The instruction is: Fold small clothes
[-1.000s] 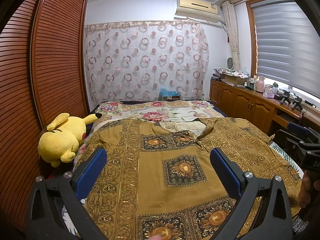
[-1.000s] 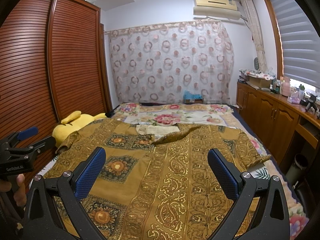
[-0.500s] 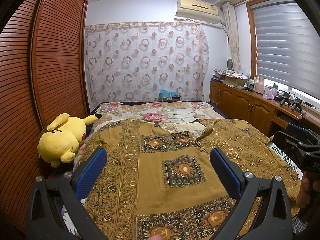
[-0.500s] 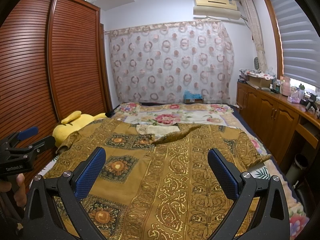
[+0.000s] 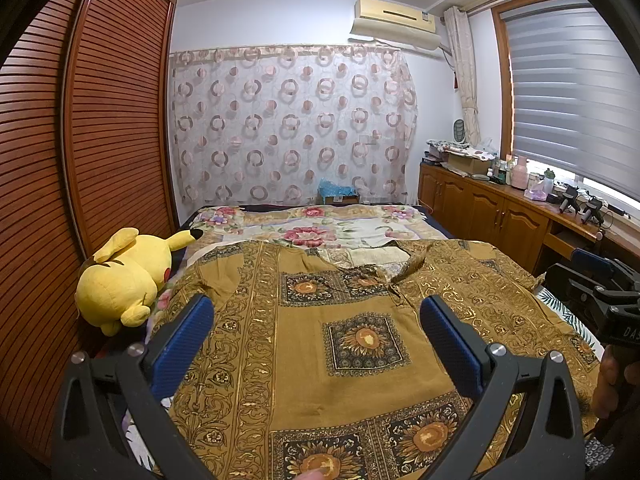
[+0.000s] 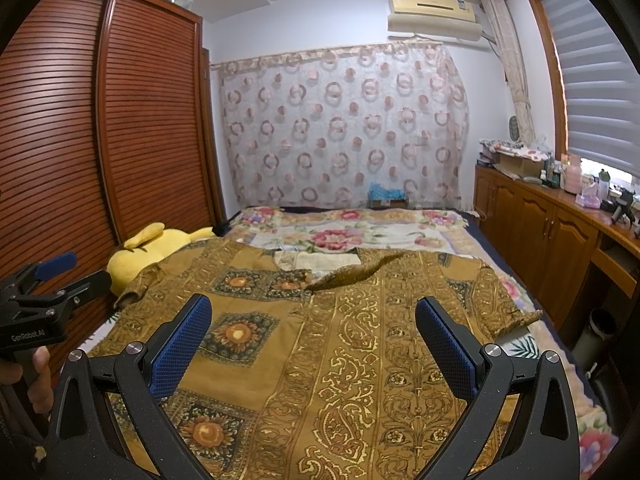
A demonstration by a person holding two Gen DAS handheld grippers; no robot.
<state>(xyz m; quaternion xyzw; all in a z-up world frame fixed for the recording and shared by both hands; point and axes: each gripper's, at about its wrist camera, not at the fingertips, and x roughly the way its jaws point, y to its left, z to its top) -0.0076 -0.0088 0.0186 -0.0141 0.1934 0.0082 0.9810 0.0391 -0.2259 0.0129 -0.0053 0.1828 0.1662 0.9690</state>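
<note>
Shirt [image 5: 320,344] spread flat on bed [image 5: 320,224], collar toward 12 o'clock. Soft, light, probably limp; best pinched at a sleeve edge, 9 or 3 o'clock. Left gripper [image 5: 316,320] and right gripper [image 6: 312,320] both spread wide, holding nothing, hovering side by side above the hem, aimed toward 12 o'clock.

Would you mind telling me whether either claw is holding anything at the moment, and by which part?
Nothing is held: the left claw and right claw are open above the mustard-gold patterned garment.
</note>
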